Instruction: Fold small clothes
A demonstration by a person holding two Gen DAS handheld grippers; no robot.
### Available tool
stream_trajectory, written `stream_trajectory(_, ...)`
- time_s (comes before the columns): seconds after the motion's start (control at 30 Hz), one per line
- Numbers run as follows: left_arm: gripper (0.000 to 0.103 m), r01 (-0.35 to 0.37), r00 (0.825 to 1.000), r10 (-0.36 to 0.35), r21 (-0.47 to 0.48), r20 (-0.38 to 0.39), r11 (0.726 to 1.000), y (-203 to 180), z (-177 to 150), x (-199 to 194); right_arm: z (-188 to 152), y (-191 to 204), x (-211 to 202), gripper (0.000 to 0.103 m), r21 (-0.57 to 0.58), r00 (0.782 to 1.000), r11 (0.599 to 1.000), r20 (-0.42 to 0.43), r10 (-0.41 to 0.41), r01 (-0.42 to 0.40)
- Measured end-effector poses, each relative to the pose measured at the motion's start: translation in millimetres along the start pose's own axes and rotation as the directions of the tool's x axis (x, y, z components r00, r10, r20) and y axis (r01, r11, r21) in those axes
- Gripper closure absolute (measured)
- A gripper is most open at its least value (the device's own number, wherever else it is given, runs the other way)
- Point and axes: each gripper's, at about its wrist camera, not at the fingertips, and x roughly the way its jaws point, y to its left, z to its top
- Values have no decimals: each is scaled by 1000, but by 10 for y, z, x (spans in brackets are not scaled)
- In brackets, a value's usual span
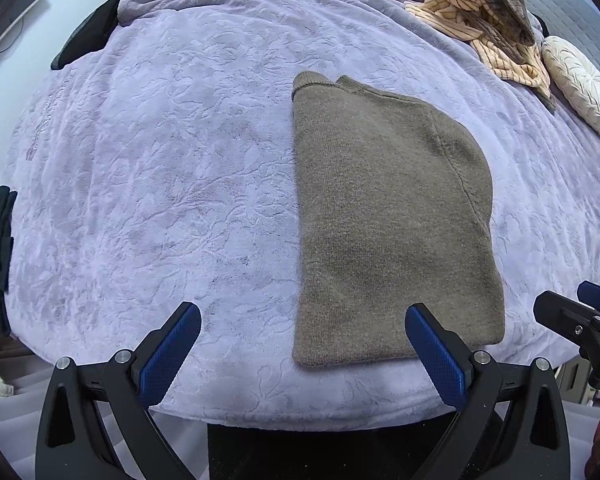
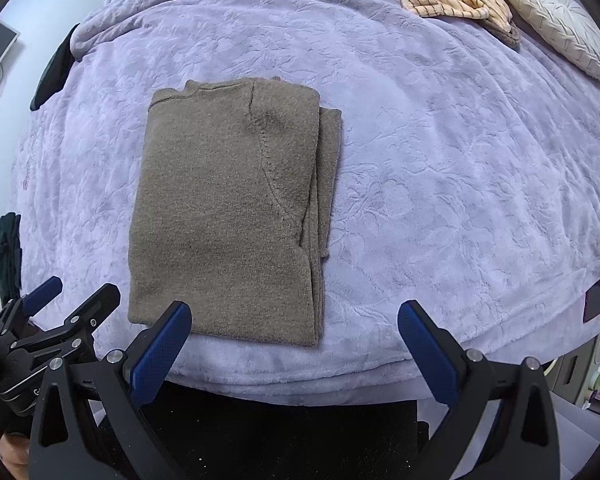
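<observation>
folded sweater on lilac blanket

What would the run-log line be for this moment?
left hand-held gripper: open, empty | right hand-held gripper: open, empty | brown sweater: folded, flat on lilac blanket | striped garment: unfolded, behind

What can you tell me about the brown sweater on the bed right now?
The sweater is taupe-brown knit, folded into a tall flat rectangle on the lavender blanket. Its ribbed collar lies at the far end, the hem near the blanket's front edge. A curved sleeve seam runs down the top layer, and folded layers stack along its right side. Nothing grips it: both grippers hover open at its near end, apart from the fabric as far as can be seen.
</observation>
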Motion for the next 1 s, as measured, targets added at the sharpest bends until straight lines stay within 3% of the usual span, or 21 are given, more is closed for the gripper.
stream_trajectory(1.0,1,-26,999,26,-17,-20,1000,74,-16,21,16,45,17,0,-8,1000,1000,-16,-23,23)
